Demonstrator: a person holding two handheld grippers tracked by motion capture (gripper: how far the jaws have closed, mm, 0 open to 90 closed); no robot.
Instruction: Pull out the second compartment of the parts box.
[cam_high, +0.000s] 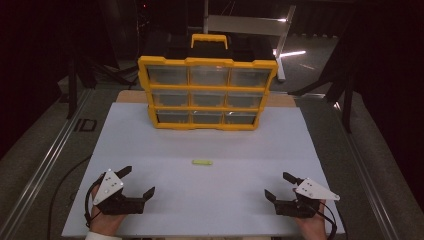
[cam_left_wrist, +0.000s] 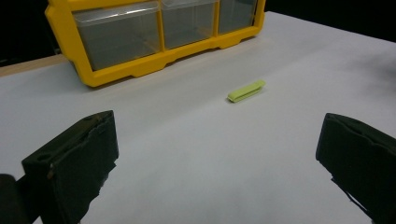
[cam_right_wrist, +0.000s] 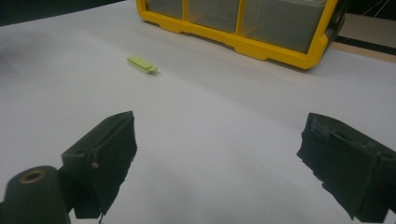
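Small lime-green clip lies mid-board, well off every edge; prob. light, stiff plastic, thin, so pinch across long sides. Left gripper & right gripper: jaws wide, empty.

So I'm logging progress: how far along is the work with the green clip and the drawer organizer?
Nothing looks done yet. The small green clip lies flat on the white board, apart from the yellow drawer organizer, whose drawers look shut. Nothing is in hand: left gripper and right gripper are open and empty near the front edge. Picking up the clip is still ahead.
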